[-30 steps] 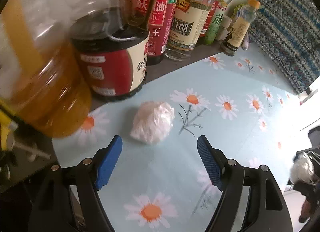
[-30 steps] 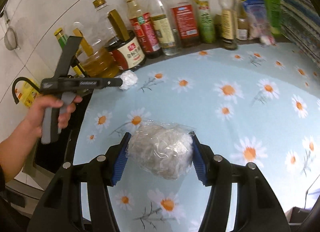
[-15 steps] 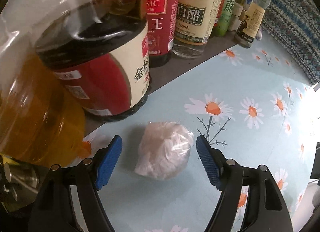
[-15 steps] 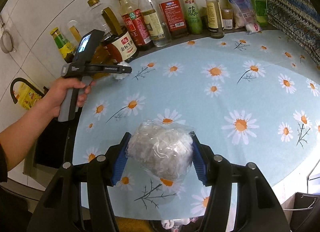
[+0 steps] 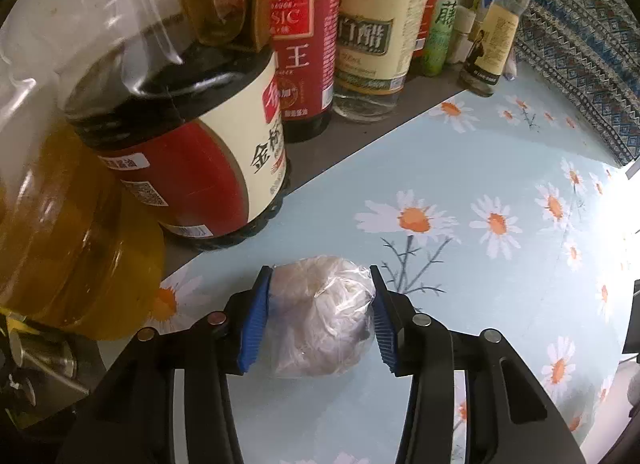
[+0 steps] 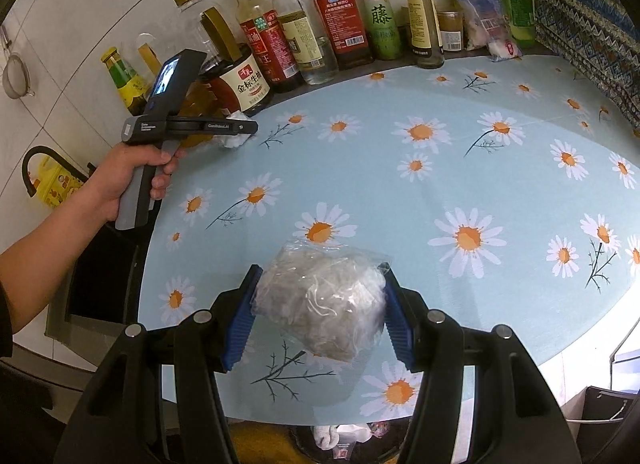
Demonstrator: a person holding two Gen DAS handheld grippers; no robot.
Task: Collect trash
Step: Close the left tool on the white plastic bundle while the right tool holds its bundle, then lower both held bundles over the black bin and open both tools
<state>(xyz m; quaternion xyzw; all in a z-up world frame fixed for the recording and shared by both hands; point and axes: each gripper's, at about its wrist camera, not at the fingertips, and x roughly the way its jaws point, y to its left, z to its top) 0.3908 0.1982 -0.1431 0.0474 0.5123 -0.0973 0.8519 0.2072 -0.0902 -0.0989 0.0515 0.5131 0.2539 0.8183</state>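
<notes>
My left gripper [image 5: 318, 310] is shut on a crumpled plastic wad [image 5: 320, 320] that rests on the daisy tablecloth [image 5: 480, 168], close to the bottles. The same gripper [image 6: 236, 130] and wad [image 6: 237, 140] show at the table's far left in the right wrist view. My right gripper [image 6: 320, 314] is shut on a bigger clear plastic bag of pale shreds [image 6: 324, 304] and holds it above the table's near edge.
A dark soy sauce jug [image 5: 180, 152] and a yellow oil jug [image 5: 60, 232] stand just beyond the left gripper. A row of condiment bottles [image 6: 340, 24] lines the back wall. A bin with trash [image 6: 344, 436] sits below the near table edge.
My left gripper moved forward around the small wad and closed on it. My right gripper drew back toward the near table edge with its bag.
</notes>
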